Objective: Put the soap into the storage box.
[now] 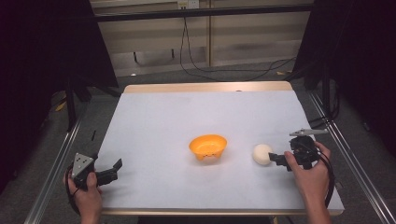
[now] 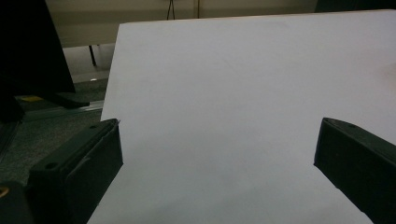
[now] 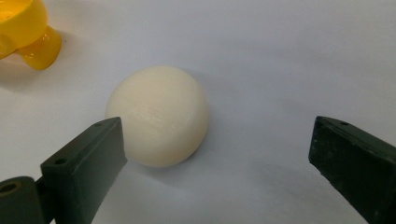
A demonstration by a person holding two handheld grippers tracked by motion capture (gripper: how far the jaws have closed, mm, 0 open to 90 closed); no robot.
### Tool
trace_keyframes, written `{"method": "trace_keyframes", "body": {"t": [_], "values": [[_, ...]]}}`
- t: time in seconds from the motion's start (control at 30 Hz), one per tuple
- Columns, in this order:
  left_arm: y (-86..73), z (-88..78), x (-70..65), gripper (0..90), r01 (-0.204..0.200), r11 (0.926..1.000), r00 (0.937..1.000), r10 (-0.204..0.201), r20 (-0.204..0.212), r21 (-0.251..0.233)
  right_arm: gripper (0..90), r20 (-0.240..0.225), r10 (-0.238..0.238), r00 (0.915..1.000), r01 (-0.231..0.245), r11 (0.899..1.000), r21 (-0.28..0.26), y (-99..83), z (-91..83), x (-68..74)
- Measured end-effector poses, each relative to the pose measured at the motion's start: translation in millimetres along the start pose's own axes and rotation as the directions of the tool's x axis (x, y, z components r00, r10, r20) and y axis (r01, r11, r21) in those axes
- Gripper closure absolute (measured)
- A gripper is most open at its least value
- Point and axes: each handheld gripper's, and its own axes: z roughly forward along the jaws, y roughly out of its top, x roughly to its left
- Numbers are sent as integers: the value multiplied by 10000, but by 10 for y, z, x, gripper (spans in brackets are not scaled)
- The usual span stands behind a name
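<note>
Ball (image 3: pixel 158 115) lay just ahead of right gripper (image 3: pixel 215 154), nearer one jaw (jaws spread, untouched) | left gripper (image 2: pixel 217 158) spread, nothing between.

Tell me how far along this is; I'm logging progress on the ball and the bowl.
Nothing looks finished: the cream ball lies on the white table, apart from the orange bowl, which looks empty. In hand: the right gripper sits at the ball with jaws open, the ball near its left jaw and not clamped. Probably left: grip, lift and perhaps put it in the bowl. The left gripper rests open at the table's near left.
</note>
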Motion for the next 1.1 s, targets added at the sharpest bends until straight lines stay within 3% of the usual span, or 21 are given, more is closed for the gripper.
{"method": "trace_keyframes", "body": {"t": [0.6,1.1], "values": [[1,2,-4,11,-53,10000,10000,54,-64,16,27,-112,-261,9996,267,9984,505,134,179,194],[3,8,-2,11,-32,10000,10000,33,-47,77,36,-136,-143,9998,153,9966,808,180,291,264]]}}
